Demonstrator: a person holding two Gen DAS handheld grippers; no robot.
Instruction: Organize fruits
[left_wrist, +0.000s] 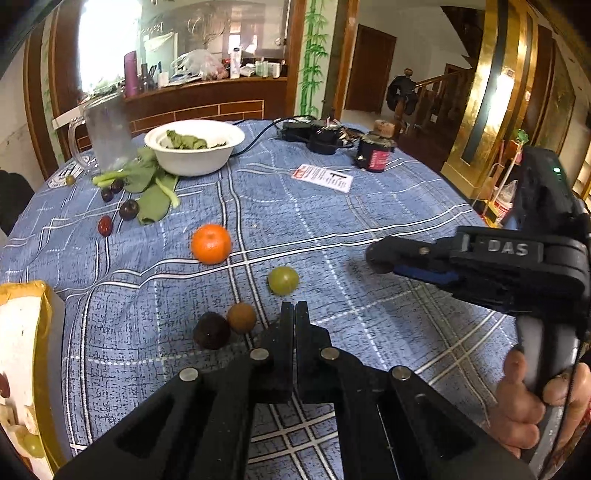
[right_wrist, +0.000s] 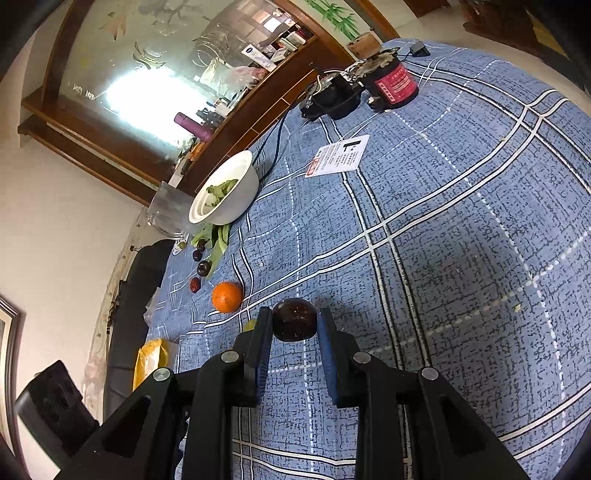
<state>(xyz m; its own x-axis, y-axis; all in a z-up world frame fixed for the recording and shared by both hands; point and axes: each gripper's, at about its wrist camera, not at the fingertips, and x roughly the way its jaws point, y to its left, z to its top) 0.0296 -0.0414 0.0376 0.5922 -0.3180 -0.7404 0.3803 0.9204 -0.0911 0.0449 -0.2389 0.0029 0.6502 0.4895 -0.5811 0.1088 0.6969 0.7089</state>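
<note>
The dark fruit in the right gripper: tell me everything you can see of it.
The dark fruit is round, deep maroon-black, with a glossy, speckled skin. It sits clamped between the right gripper's two fingers, one pad pressing on each side, above the blue checked tablecloth. Whether its underside touches the cloth cannot be told.

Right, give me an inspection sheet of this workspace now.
Surface: table under blue plaid cloth.
Job's things: orange, green grape, brown fruit, dark fruit, dark grapes by the greens.
Clutter: bowl, jug, card, red can.
Grippers: left gripper shut, empty; right gripper shut on a dark plum.
Cables: cord beyond the bowl.
Surroundings: wooden counter, staircase.
</note>
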